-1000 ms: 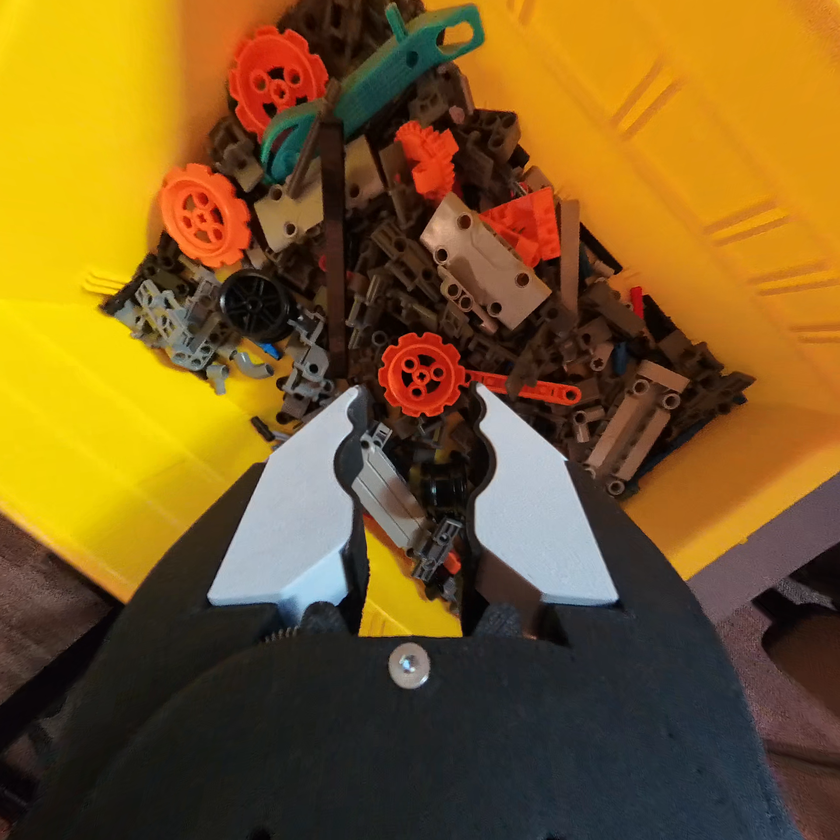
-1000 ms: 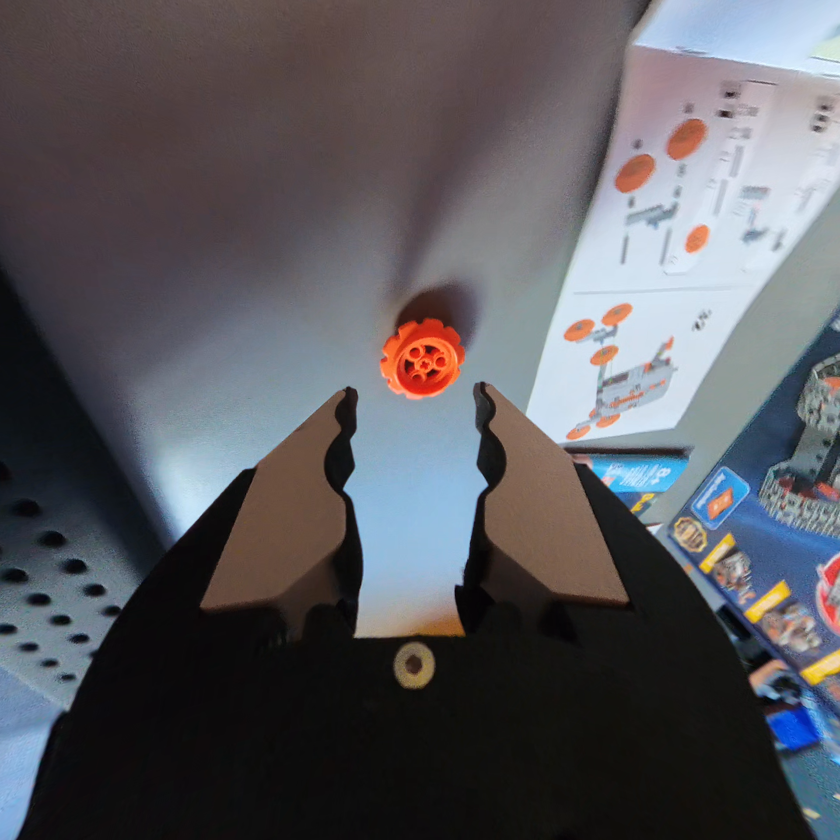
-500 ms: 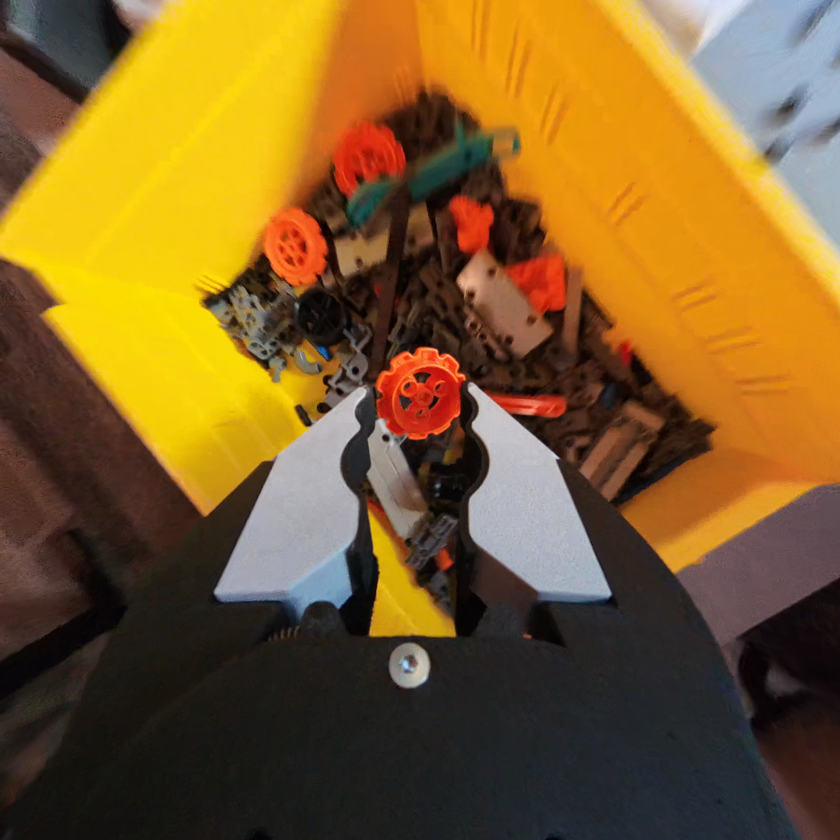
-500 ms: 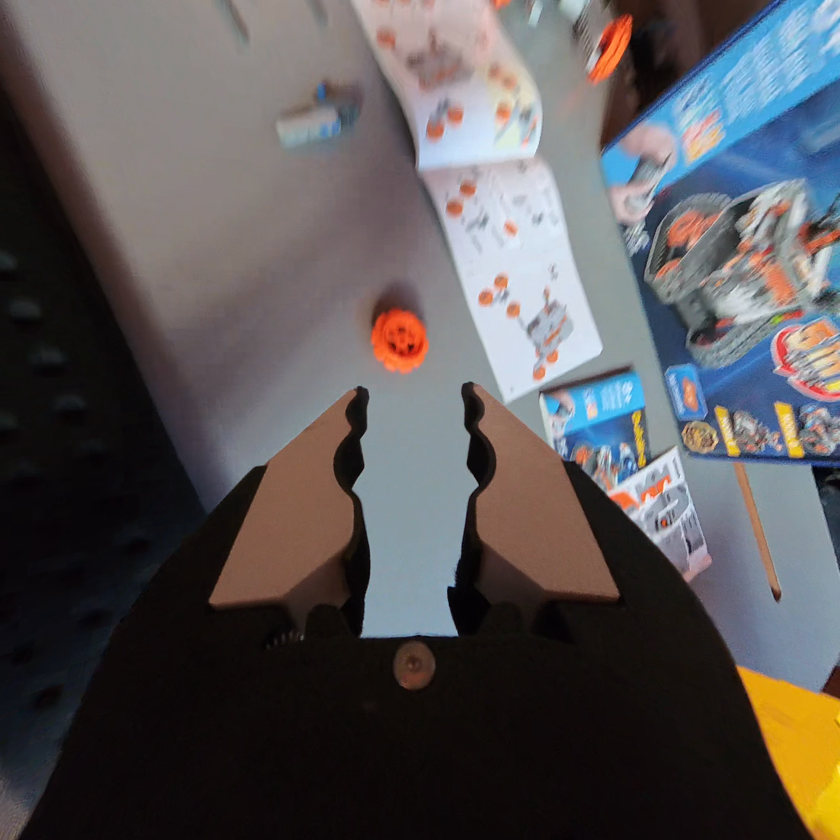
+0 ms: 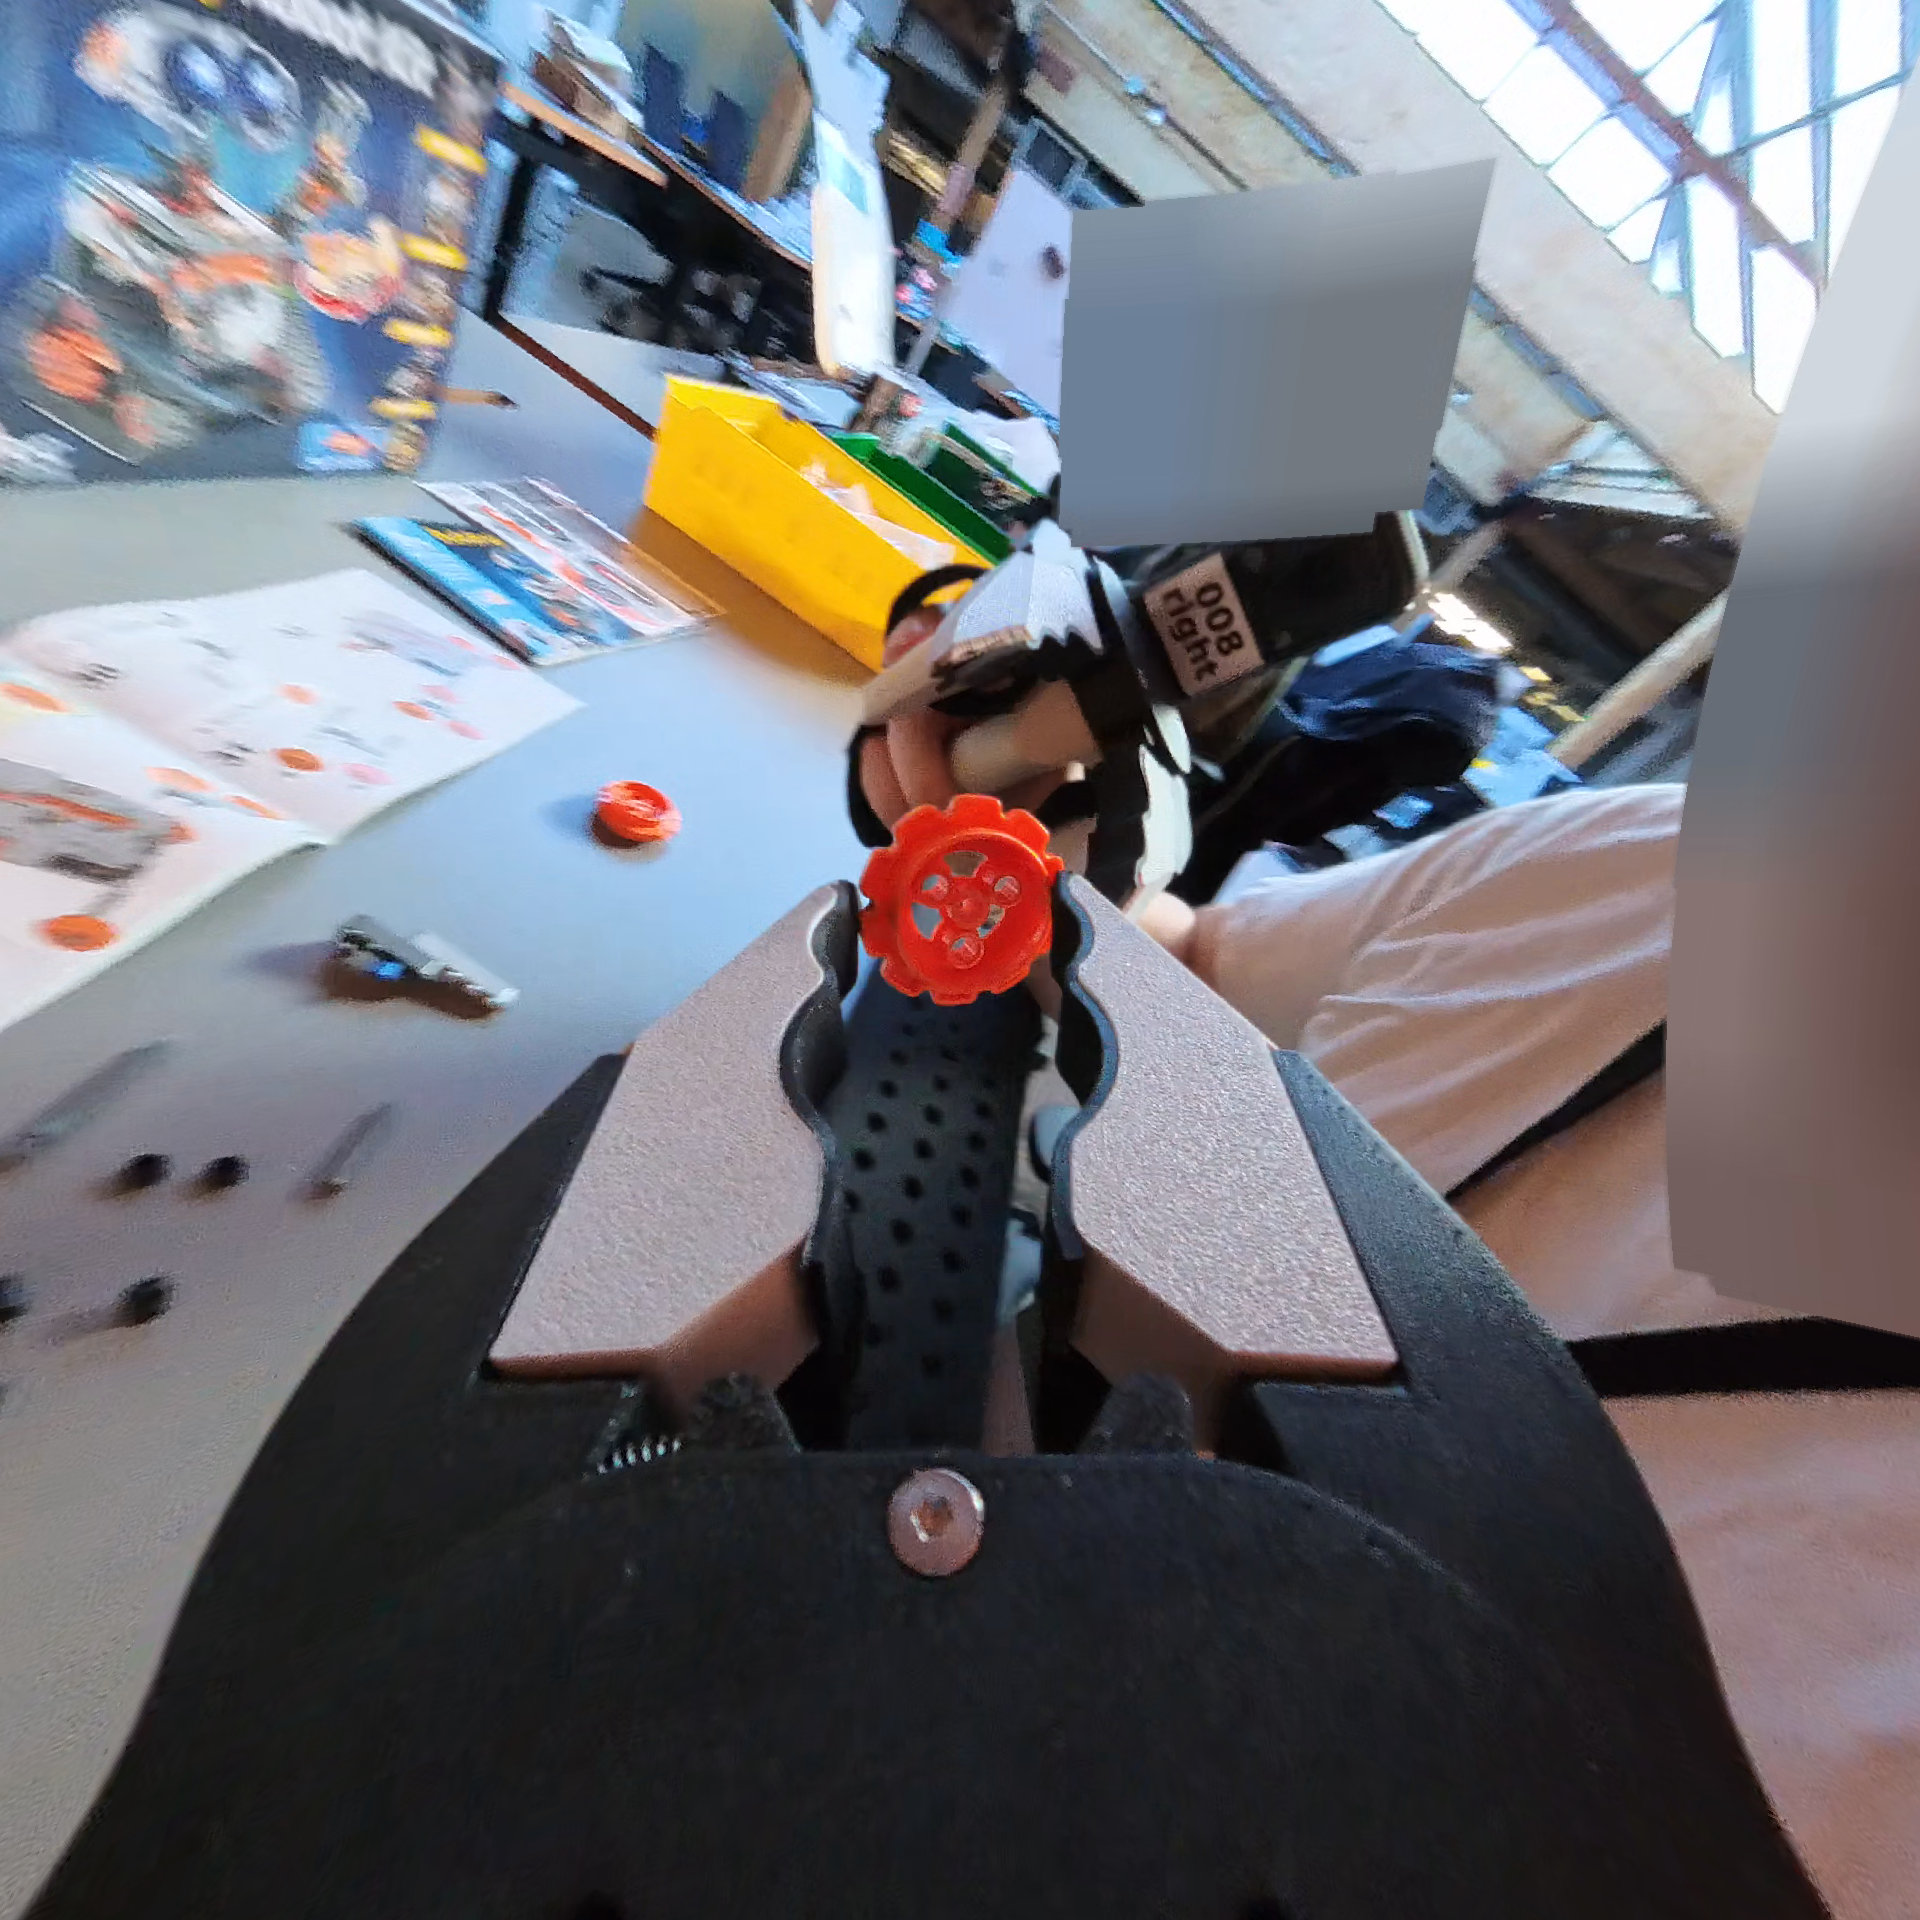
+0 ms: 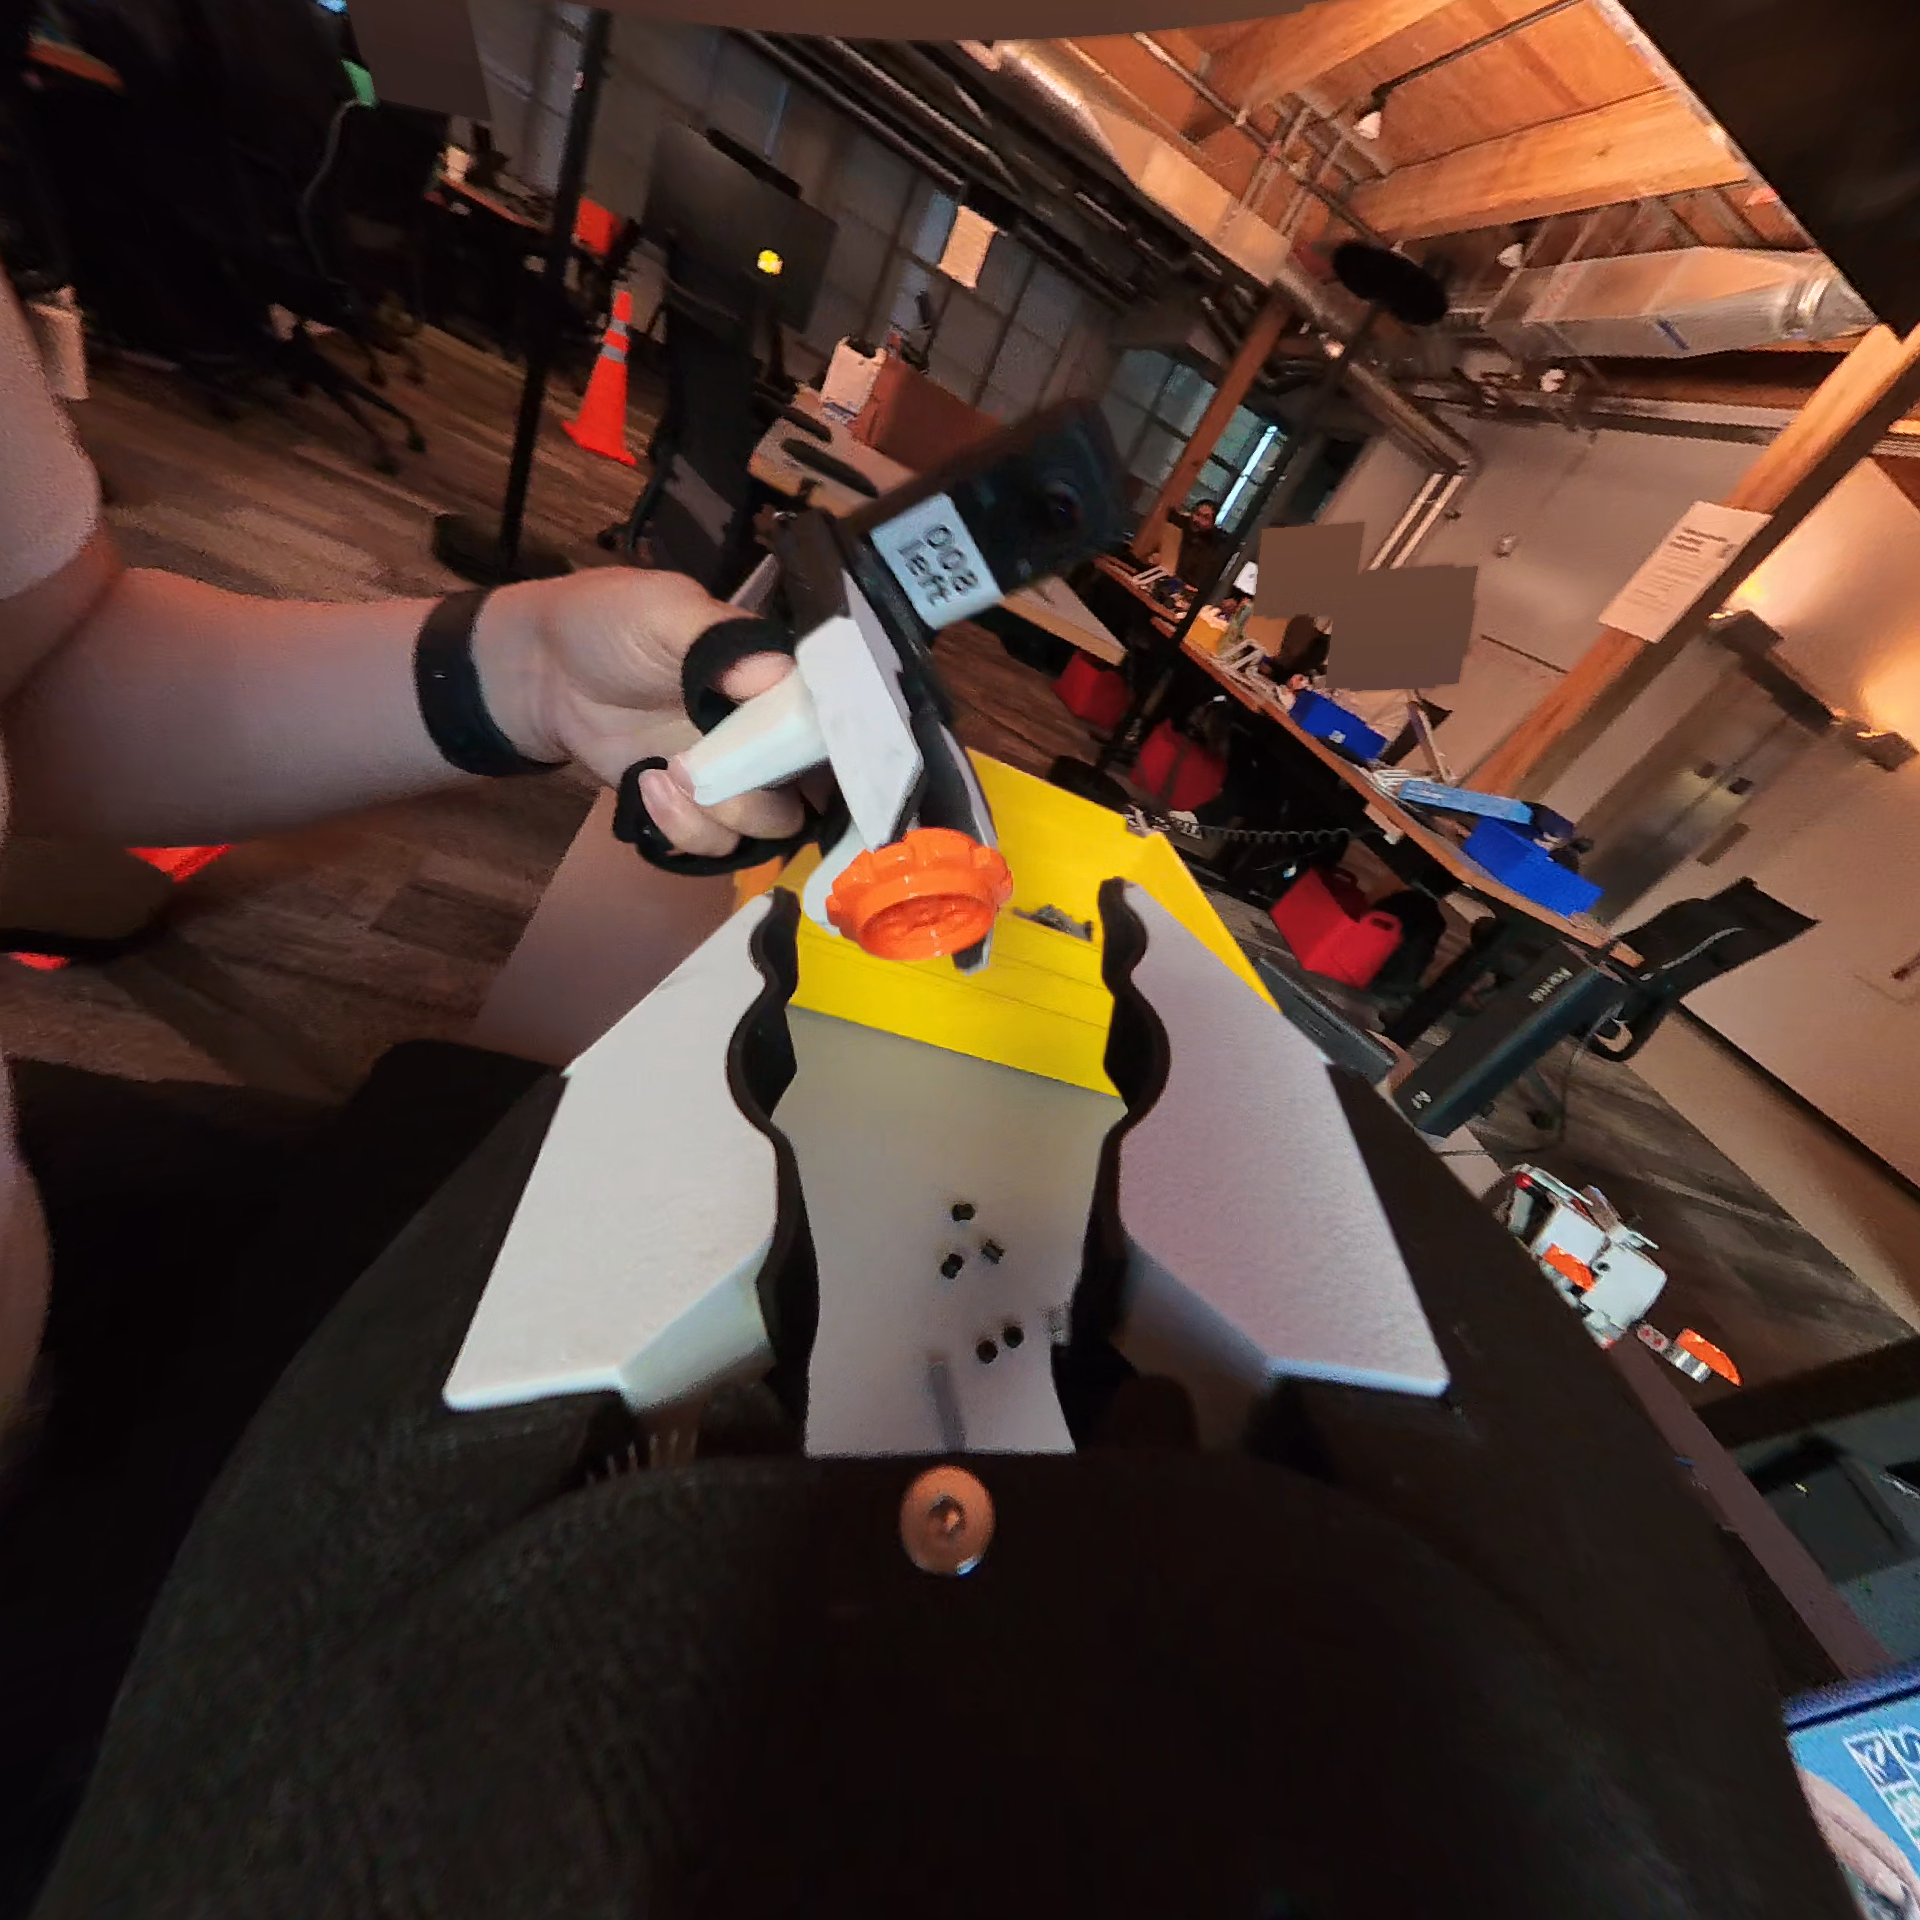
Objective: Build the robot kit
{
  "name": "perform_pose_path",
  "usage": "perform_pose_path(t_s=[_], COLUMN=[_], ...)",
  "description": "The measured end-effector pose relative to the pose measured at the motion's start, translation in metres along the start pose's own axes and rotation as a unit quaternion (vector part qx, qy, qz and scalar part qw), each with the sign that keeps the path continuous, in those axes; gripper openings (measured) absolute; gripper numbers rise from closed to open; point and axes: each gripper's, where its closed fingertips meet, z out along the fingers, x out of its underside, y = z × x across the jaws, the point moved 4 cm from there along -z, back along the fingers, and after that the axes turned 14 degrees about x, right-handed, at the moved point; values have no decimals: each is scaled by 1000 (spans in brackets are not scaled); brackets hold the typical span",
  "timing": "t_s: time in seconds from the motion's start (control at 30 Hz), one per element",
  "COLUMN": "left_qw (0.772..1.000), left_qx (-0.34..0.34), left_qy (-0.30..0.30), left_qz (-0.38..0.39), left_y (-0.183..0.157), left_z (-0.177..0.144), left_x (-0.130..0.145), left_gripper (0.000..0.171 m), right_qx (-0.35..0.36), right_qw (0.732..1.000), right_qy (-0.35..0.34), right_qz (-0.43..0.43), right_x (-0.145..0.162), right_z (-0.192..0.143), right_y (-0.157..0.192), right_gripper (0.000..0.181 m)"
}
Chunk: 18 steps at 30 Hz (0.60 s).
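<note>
My left gripper is shut on an orange toothed wheel, held at the fingertips in the air above the grey table. The same wheel shows in the right wrist view, pinched by the left gripper, which a hand holds. My right gripper is open and empty, its tips just short of the held wheel. In the left wrist view the right gripper hangs in a hand beyond the wheel. A second orange wheel lies flat on the table.
A yellow bin stands at the table's edge ahead; another yellow bin is farther off. An open instruction booklet, a blue toy box, a small grey assembly and several small dark pins lie on the table. My left and right fingertips are right by each other. The small grey assembly sits 20 centimetres or so from the ends of my left fingers.
My left gripper lifted the orange wheel out of the yellow bin and swung it over toward the table. My right gripper rose away from the wheel on the table and turned to face the left gripper.
</note>
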Motion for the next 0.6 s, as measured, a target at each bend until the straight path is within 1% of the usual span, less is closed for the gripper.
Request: perform_pose_path(t_s=[0.07, 0.13, 0.2, 0.23, 0.27, 0.37, 0.4, 0.43, 0.47, 0.5, 0.53, 0.6], left_qw=[999, 998, 996, 995, 994, 993, 994, 995, 997, 999, 1000, 996], left_qx=[37, 54, 73, 86, 93, 93, 81, 63, 42, 19, -12, -89], left_qy=[-2, -12, -16, -20, -24, -28, -28, -27, -23, -18, -10, 16], left_qz=[-24, -34, -38, -42, -46, -63, -67, -67, -58, -41, -20, 19], left_y=[1, 3, 3, 2, 2, 6, 10, 13, 15, 15, 14, 13], left_z=[8, 15, 22, 26, 28, 32, 32, 30, 25, 19, 11, -8], left_x=[4, 7, 9, 10, 11, 14, 15, 16, 16, 16, 16, 20], left_gripper=[34, 34, 34, 34, 34, 35, 46, 62, 63, 61, 59, 59], right_qx=[-18, -23, -19, -20, -25, -20, -11, -4, -4, 0, 3, -12], right_qw=[1000, 1000, 1000, 999, 999, 999, 998, 996, 989, 972, 949, 877], right_qy=[7, 17, 22, 26, 25, 43, 56, 86, 149, 234, 315, 479], right_qz=[2, -4, -13, -18, -19, -10, -4, -5, -13, -21, -21, 29], right_x=[-2, 0, 2, 4, 5, 10, 14, 22, 37, 59, 81, 124], right_z=[-3, -5, -5, -6, -7, -13, -18, -27, -41, -62, -87, -138], right_y=[4, 6, 7, 9, 11, 10, 7, 1, -6, -19, -34, -53], right_gripper=[59, 59, 54, 46, 41, 40, 40, 40, 40, 40, 40, 40])
